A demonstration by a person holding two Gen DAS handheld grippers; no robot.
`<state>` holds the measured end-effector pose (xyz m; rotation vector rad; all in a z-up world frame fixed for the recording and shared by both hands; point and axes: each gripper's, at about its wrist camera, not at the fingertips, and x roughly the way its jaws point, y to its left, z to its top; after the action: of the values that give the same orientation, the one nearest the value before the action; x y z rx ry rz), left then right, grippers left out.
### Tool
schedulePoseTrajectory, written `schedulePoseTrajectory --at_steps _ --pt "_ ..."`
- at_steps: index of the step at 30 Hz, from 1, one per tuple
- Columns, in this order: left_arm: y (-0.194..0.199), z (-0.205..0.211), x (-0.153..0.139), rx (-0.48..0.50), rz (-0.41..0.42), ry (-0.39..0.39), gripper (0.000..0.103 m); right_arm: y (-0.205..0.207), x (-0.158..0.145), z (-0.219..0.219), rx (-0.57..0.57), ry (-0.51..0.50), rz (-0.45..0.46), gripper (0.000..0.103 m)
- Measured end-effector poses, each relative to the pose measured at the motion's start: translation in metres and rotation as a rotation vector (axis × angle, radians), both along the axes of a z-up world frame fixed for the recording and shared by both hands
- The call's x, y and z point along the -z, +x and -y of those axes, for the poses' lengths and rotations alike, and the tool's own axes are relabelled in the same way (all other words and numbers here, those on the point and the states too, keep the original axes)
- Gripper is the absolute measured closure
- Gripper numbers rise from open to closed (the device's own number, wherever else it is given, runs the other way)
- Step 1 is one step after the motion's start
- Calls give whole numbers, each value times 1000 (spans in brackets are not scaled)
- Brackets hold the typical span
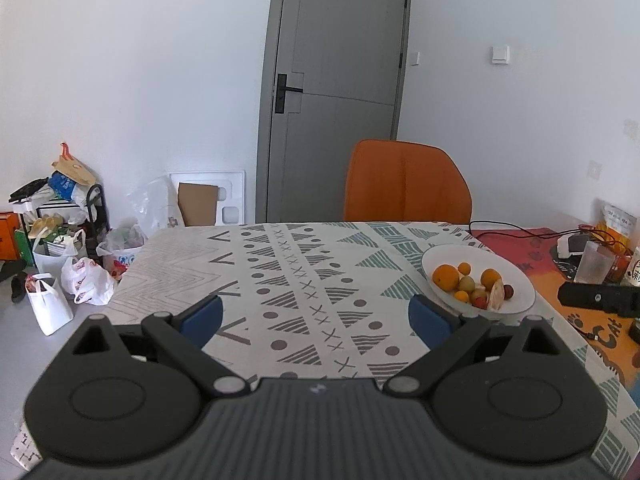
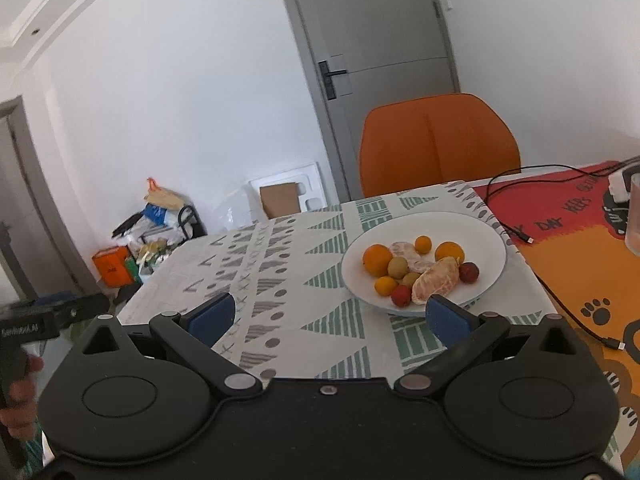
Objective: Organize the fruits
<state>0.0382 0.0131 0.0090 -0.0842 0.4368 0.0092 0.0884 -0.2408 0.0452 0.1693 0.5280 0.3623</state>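
Left wrist view: left gripper spread wide, holding nothing, over patterned bench; white plate of fruits at right of frame, orange chair behind. Right wrist view: right gripper likewise wide and empty; plate of fruits center-right, just beyond right fingertip.

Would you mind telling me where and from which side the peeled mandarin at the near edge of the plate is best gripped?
I would grip the peeled mandarin across its broad middle, coming from above with the open right gripper. It lies tilted on the white plate, hemmed in by a red fruit on its left and another on its right. It looks soft, so close gently.
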Motion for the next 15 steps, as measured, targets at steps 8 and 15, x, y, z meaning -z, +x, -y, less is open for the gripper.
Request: schedulePoseTrajectory --at_steps 8,15 --pt "-8 9 11 -1 12 18 5 -10 8 -9 -49 -11 9 0" --pt "-7 5 20 -3 -14 10 5 -10 16 -11 -48 -18 -14 0"
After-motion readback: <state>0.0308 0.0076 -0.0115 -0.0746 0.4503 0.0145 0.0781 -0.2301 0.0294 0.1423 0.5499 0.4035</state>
